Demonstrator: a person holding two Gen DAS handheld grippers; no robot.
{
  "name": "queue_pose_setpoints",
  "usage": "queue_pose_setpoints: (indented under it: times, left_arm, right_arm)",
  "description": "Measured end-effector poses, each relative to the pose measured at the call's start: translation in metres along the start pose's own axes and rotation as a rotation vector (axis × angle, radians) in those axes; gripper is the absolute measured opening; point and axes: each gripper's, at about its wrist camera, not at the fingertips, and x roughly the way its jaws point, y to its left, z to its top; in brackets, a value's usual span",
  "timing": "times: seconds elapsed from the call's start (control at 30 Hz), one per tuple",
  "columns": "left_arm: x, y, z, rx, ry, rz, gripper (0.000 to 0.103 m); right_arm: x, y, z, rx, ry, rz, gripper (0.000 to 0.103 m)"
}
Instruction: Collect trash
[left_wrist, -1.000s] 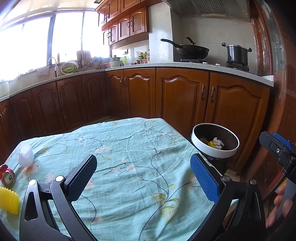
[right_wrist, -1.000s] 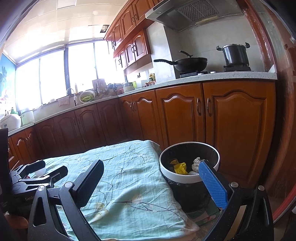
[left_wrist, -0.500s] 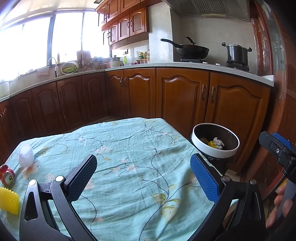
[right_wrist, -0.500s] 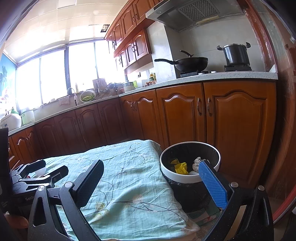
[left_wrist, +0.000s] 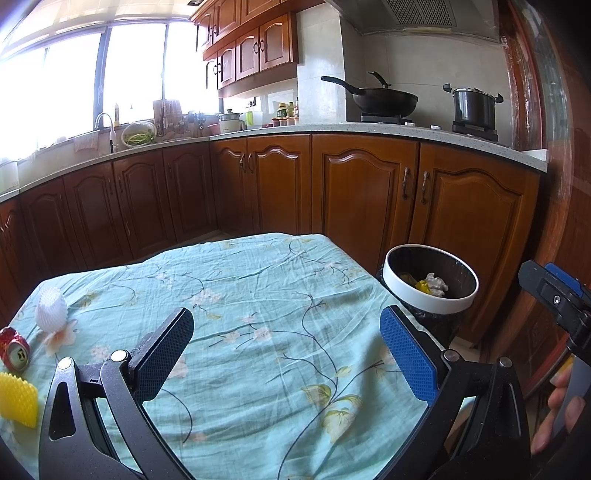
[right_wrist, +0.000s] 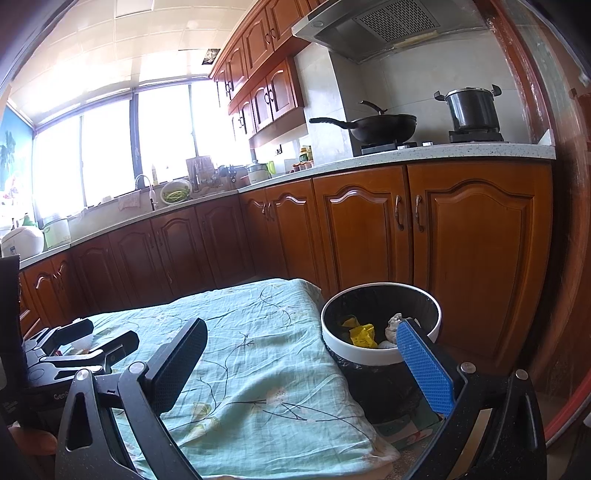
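Left gripper (left_wrist: 286, 345) and right gripper (right_wrist: 301, 363) both gape wide, empty; risk: crushed red drink can (left_wrist: 14, 350) rolls off tablecloth edge when nudged.

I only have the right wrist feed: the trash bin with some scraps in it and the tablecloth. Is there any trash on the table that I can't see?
Observer: Yes. The left wrist view shows a crushed red can lying at the far left edge of the tablecloth.
Operator: Anything near it?
Observer: A white foam fruit net stands just behind the can, on the cloth.
Operator: Is that all?
Observer: No. A yellow spiky piece lies nearer the camera than the can, partly cut off by the frame edge.
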Motion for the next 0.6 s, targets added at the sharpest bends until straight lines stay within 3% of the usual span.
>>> queue_pose_setpoints:
  times: [0.6]
  left_arm:
    - [0.0050,0.0011,-0.0053,-0.007,0.010,-0.006,0.103]
  right_arm:
    - [0.0065,0.0028,0.0009,-0.003,0.005,0.012,0.103]
